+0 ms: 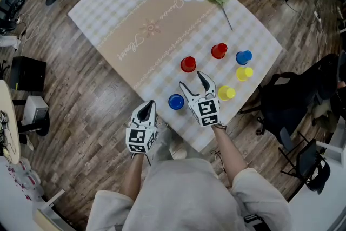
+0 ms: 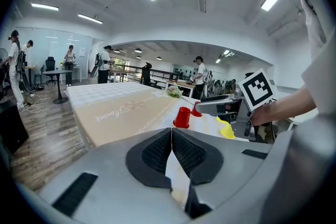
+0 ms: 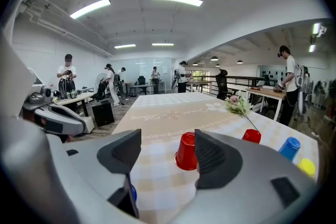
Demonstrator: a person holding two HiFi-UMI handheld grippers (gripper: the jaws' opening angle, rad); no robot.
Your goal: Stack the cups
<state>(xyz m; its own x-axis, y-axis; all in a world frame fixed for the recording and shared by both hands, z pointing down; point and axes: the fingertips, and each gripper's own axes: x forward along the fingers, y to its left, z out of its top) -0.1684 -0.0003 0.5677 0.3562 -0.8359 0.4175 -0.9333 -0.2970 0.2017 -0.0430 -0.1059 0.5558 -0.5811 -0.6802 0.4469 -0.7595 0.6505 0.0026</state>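
Low in the frame, the left gripper [image 1: 146, 110] is hanging off the table's near edge, its jaws pressed together on nothing. Just right of it, the right gripper [image 1: 193, 82] is hovering over the checked tablecloth [image 1: 135, 2], jaws spread wide and empty, pointing at an upside-down red plastic cup [image 1: 188, 64]. A blue plastic cup [image 1: 176, 101] is sitting at its left and a yellow plastic cup [image 1: 226, 93] at its right. Further up and right, a second red cup [image 1: 219, 51], second blue cup [image 1: 244, 57] and second yellow cup [image 1: 244, 73] are standing apart.

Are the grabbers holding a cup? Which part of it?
Nothing is held. The left gripper is shut and empty; the right gripper is open, with a red cup ahead of it, not gripped.
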